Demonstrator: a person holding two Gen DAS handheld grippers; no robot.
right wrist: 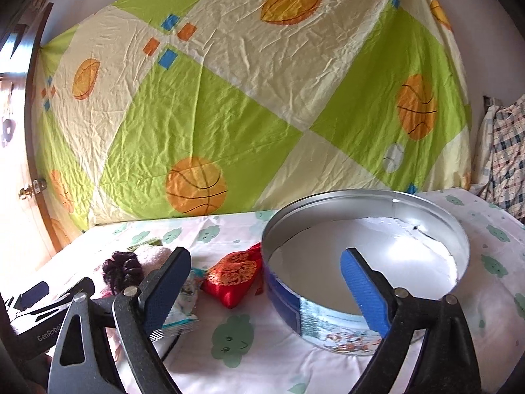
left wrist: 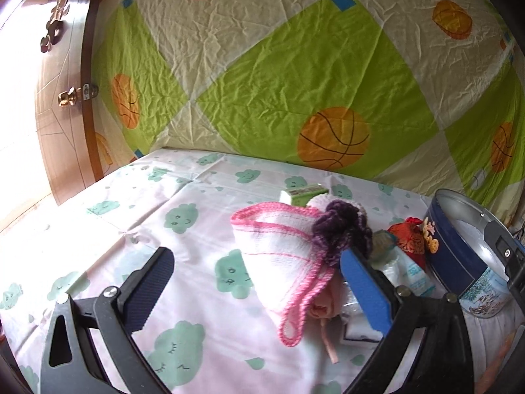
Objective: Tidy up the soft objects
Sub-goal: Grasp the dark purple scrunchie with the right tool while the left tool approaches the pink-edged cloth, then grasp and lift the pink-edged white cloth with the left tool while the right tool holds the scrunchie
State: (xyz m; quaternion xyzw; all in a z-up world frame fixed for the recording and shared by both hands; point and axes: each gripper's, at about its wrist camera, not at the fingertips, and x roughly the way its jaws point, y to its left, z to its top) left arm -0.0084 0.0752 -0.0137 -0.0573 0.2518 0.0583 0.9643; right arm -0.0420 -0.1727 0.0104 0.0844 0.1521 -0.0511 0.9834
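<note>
A pink-and-white knitted hat (left wrist: 279, 249) with a purple yarn flower (left wrist: 338, 229) lies on the cloud-print sheet (left wrist: 98, 229). My left gripper (left wrist: 259, 282) stands open around it, its blue right pad beside the flower and its left finger well clear. In the right wrist view my right gripper (right wrist: 265, 285) is open. Its right finger hangs over the inside of the round blue tin (right wrist: 282, 308), its left finger outside the tin's wall. A red embroidered pouch (right wrist: 234, 275) and a small tissue packet (right wrist: 187, 298) lie left of the tin (left wrist: 456, 262).
A small green box (left wrist: 302, 195) sits behind the hat. A green and cream basketball quilt (left wrist: 295, 65) hangs as a back wall. A wooden door (left wrist: 62, 131) stands at the left, plaid cloth (right wrist: 505, 151) at the far right.
</note>
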